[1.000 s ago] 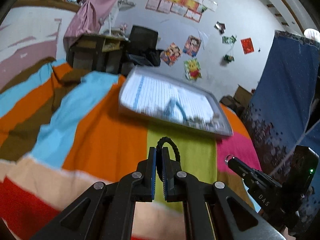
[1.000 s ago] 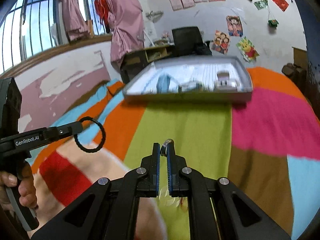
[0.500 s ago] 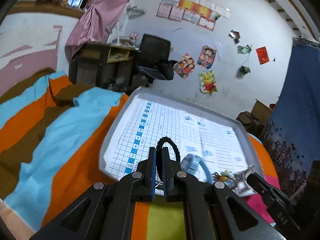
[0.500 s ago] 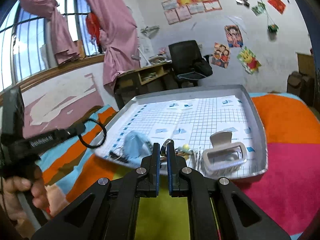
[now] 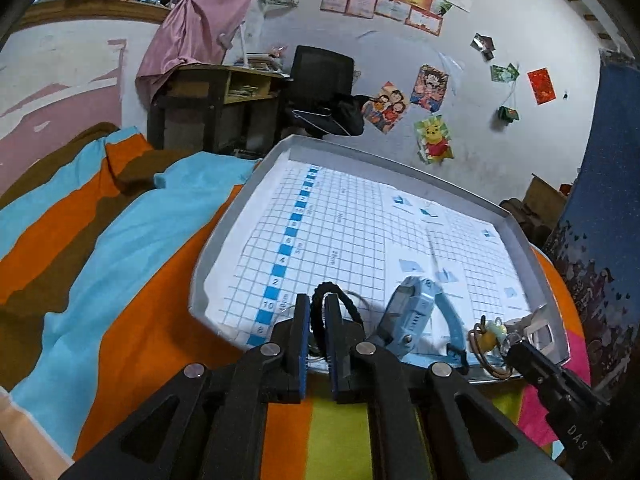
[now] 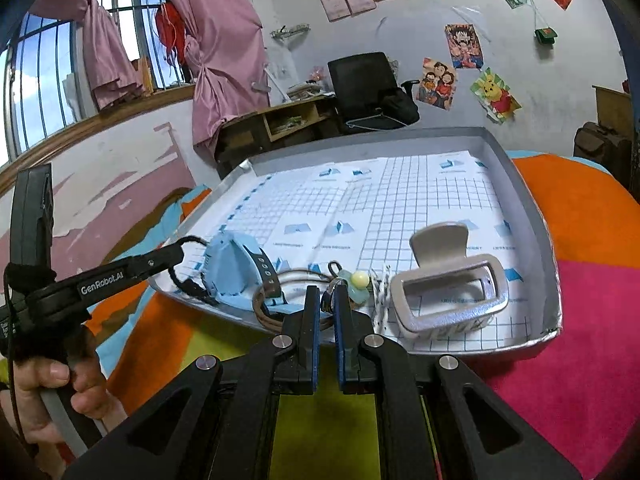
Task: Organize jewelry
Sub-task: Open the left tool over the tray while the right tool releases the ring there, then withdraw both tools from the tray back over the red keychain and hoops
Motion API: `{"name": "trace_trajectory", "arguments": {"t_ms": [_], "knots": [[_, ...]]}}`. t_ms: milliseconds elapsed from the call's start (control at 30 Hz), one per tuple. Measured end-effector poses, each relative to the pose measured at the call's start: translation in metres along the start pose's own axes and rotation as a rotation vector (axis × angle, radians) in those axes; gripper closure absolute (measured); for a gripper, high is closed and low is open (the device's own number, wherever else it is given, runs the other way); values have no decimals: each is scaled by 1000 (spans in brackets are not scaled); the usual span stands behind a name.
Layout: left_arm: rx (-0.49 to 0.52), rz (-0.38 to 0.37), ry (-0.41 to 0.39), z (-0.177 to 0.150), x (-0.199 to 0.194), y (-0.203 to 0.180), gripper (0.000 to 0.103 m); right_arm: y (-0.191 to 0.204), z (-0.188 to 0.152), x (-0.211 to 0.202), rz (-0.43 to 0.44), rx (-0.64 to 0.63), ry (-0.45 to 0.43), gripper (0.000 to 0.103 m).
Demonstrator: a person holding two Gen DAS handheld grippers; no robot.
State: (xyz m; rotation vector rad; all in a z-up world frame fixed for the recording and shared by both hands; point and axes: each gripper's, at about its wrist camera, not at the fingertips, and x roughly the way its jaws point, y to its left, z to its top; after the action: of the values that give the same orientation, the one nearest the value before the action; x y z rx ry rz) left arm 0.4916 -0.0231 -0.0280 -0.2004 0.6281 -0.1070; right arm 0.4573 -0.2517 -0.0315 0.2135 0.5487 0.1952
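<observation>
A silver tray (image 5: 224, 236) (image 6: 536, 208) lined with grid paper lies on the bed. Along its near edge lie a blue watch (image 5: 416, 312) (image 6: 232, 268), a brown cord bracelet with a pale bead (image 6: 360, 280) (image 5: 490, 330) and a silver claw clip (image 6: 448, 288). My left gripper (image 5: 316, 304) (image 6: 180, 250) is over the tray's near left corner. Its jaws are opening, with a black braided hair tie (image 5: 320, 296) still standing between them. My right gripper (image 6: 328, 294) (image 5: 514, 350) is shut on a small silver ring (image 6: 329, 300) at the tray's near rim, just in front of the bracelet.
The tray rests on a striped bedspread (image 5: 120, 248) in blue, orange, green and pink. Behind it stand a wooden desk (image 5: 216, 100) and a black office chair (image 6: 368, 88). A person's hand (image 6: 52, 384) holds the left gripper's handle. Dark blue cloth (image 5: 600, 200) hangs at right.
Both grippers have moved forward from over the bedspread to the tray's near edge, each carrying its item. The gap between the left fingers looks slightly wider now.
</observation>
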Motion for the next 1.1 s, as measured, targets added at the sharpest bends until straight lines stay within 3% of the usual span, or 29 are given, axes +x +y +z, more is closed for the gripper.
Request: {"name": "trace_trajectory", "arguments": {"t_ms": [33, 167, 200, 267, 400, 567, 633, 767, 1000, 1067, 1100], "knots": [[1, 1, 0, 0, -1, 0, 84, -1, 0, 0, -4, -3, 1, 96], [-24, 6, -60, 1, -15, 3, 24, 2, 2, -7, -33, -29, -13, 89], [-33, 15, -88, 2, -20, 3, 21, 3, 3, -9, -37, -31, -21, 86], [-27, 16, -100, 3, -27, 2, 21, 5, 5, -15, -48, -44, -40, 73], [-1, 35, -112, 2, -43, -1, 14, 11, 11, -32, -82, -84, -78, 70], [9, 48, -180, -3, -80, -3, 2, 17, 20, -66, -109, -110, -141, 44], [13, 56, -205, -6, -97, -3, 1, 18, 23, -79, -98, -101, -160, 38], [16, 75, -245, -13, -131, -2, 0, 19, 26, -118, -54, -57, -213, 17], [39, 73, -297, -41, -194, -9, 0, 33, 11, -173, -49, -90, -251, 11], [47, 74, -303, -51, -209, -12, 0, 35, 3, -187, -55, -91, -251, 1], [49, 75, -307, -57, -219, -13, 0, 37, -3, -195, -57, -97, -253, 1]]}}
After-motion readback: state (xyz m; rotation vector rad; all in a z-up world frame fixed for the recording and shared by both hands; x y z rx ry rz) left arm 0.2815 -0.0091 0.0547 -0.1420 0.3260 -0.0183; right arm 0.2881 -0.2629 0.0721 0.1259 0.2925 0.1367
